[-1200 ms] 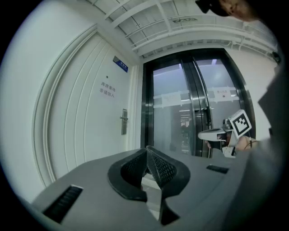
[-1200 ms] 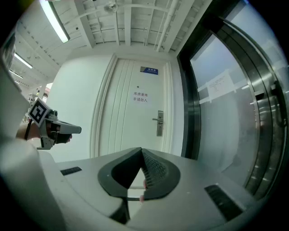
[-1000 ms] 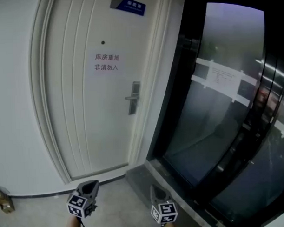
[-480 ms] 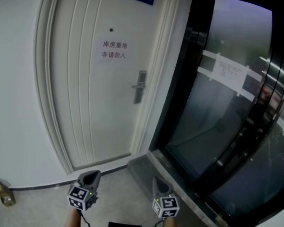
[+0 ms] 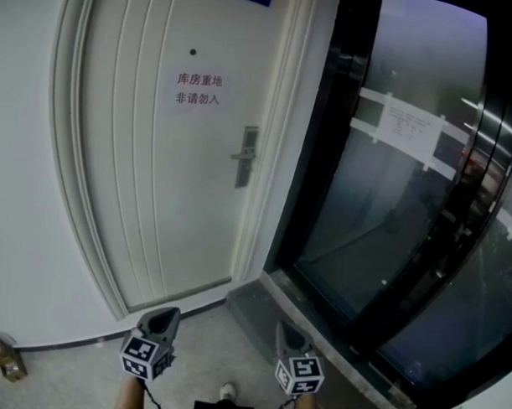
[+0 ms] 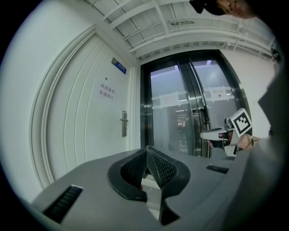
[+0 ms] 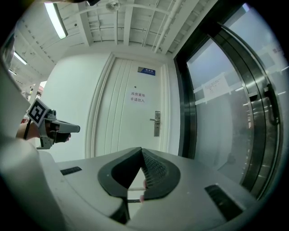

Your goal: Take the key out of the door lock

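A white door [image 5: 154, 178] stands ahead, with a silver lock plate and lever handle [image 5: 247, 156] at its right edge; the plate also shows small in the left gripper view [image 6: 123, 124] and the right gripper view [image 7: 156, 123]. No key can be made out at this distance. My left gripper [image 5: 163, 318] and right gripper [image 5: 287, 334] hang low, far short of the door. Both are shut with nothing between the pads, in the left gripper view [image 6: 146, 151] and in the right gripper view [image 7: 141, 151].
Black-framed glass doors [image 5: 407, 202] with a taped paper notice [image 5: 408, 127] fill the right side. A grey stone threshold [image 5: 264, 304] lies before them. A printed sign [image 5: 197, 88] hangs on the door. A small brown object [image 5: 3, 355] sits by the left wall.
The head view has shifted, so the door handle sits higher and slightly to the right. Both grippers keep their low places and stay shut. A shoe tip has appeared at the bottom edge.
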